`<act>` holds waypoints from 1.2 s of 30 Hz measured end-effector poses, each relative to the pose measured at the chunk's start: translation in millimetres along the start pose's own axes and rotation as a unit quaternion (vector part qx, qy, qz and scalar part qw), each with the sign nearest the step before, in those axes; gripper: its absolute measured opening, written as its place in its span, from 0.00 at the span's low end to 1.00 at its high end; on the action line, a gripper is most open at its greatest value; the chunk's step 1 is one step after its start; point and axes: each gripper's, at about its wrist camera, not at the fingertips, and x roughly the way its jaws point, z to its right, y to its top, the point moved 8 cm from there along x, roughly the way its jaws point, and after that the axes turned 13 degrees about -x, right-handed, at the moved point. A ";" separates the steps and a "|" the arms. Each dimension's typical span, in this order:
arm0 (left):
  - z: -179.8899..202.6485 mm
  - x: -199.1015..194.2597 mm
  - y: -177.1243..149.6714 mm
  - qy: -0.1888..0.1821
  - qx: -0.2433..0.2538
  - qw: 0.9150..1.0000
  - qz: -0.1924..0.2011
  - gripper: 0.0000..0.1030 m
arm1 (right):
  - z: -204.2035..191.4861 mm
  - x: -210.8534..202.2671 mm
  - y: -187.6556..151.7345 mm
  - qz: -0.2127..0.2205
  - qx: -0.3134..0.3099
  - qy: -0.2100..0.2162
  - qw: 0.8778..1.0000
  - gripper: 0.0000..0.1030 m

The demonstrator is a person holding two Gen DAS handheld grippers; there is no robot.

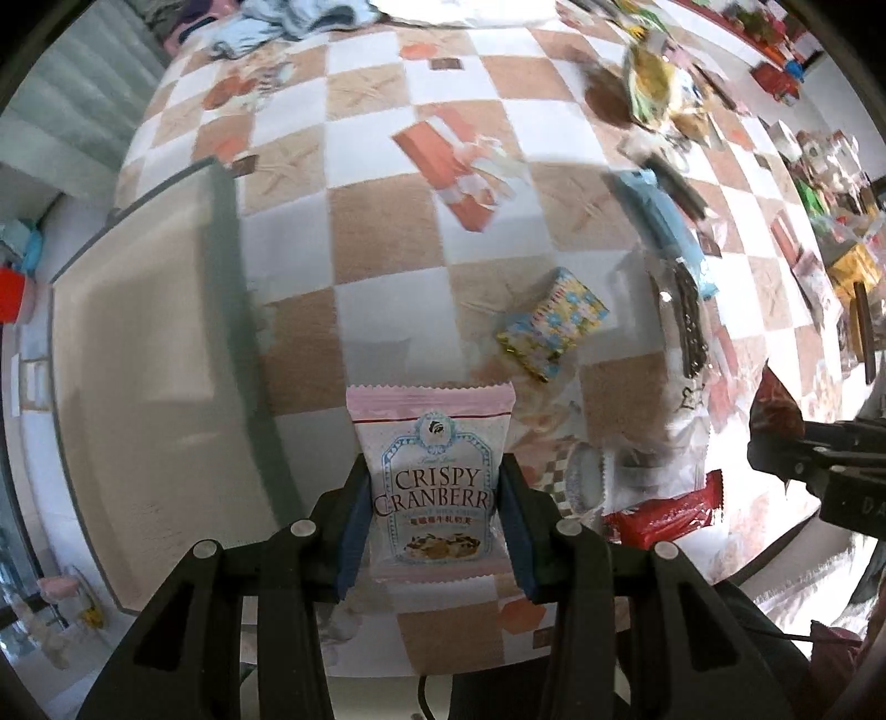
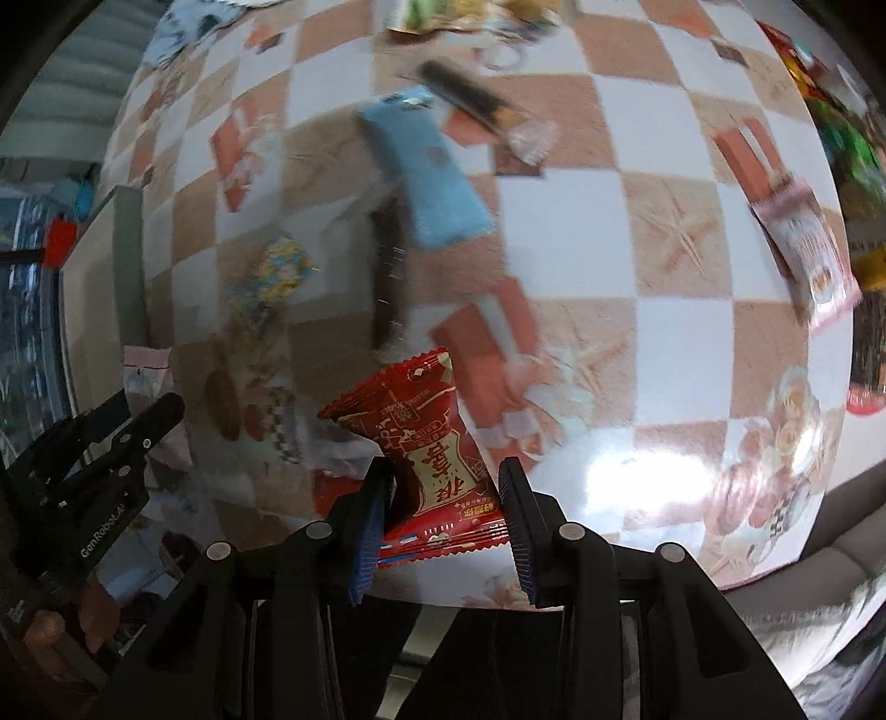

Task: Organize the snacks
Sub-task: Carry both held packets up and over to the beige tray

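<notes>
My left gripper [image 1: 434, 498] is shut on a pink and white cranberry snack packet [image 1: 432, 476], held upright above the checked tablecloth [image 1: 387, 243]. In the right wrist view my right gripper [image 2: 446, 498] is shut on a red snack packet [image 2: 426, 443], squeezed at its middle and lifted off the cloth. The other gripper [image 2: 119, 437] shows at the left of that view, and the right one's black body [image 1: 819, 443] at the right edge of the left wrist view. Loose on the cloth lie a blue packet [image 2: 426, 171], a yellow-blue patterned packet [image 1: 554, 321] and a second red packet [image 1: 664, 509].
An open box [image 1: 160, 376] with a grey rim stands at the left of the table. More snack packets pile at the far right edge [image 2: 808, 255] and far end [image 1: 659, 88]. A dark stick-shaped packet [image 2: 387, 277] lies mid-table. Clothing lies at the far left [image 1: 293, 16].
</notes>
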 end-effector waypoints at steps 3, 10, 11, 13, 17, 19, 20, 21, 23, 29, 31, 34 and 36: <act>-16.6 -8.1 0.2 0.003 -0.019 1.000 0.010 0.45 | -16.7 -3.9 13.7 0.004 -0.020 -0.003 1.000 0.40; -80.4 -30.6 1.9 0.004 -0.080 0.996 0.029 0.45 | -63.9 -15.6 33.5 0.008 -0.081 -0.013 0.997 0.40; -87.6 -31.8 2.6 0.005 -0.088 0.996 0.030 0.45 | -66.0 -21.8 41.7 0.007 -0.089 -0.014 0.996 0.40; -105.2 -31.6 2.1 0.007 -0.108 0.994 0.033 0.45 | -78.2 -23.4 48.1 0.007 -0.108 -0.015 0.994 0.40; -137.9 -26.0 2.3 0.009 -0.143 0.989 0.033 0.45 | -102.3 -25.5 52.2 0.001 -0.149 -0.021 0.989 0.40; -153.8 -24.0 0.1 0.010 -0.163 0.986 0.032 0.45 | -116.1 -22.9 55.2 -0.003 -0.168 -0.023 0.985 0.40; -157.9 -24.3 -0.7 0.011 -0.169 0.985 0.032 0.45 | -125.7 -20.4 57.4 -0.006 -0.179 -0.024 0.984 0.40; -164.0 -23.3 -1.7 0.011 -0.176 0.984 0.031 0.45 | -135.8 -13.8 64.8 -0.009 -0.188 -0.024 0.982 0.40; -176.2 -21.6 -4.8 0.012 -0.192 0.981 0.029 0.45 | -153.8 -8.2 68.9 -0.014 -0.208 -0.026 0.978 0.40; -199.7 -13.5 -13.5 0.017 -0.225 0.974 0.018 0.45 | -197.5 4.4 77.8 -0.027 -0.255 -0.030 0.966 0.40; -204.4 -9.5 -16.6 0.017 -0.230 0.973 0.014 0.45 | -211.3 8.2 78.7 -0.030 -0.273 -0.032 0.961 0.40; -210.7 -4.7 -21.1 0.017 -0.239 0.971 0.008 0.45 | -228.0 13.7 79.2 -0.034 -0.292 -0.031 0.955 0.40; -214.7 -2.1 -23.7 0.017 -0.245 0.969 0.006 0.45 | -236.4 14.5 75.7 -0.037 -0.301 -0.032 0.952 0.40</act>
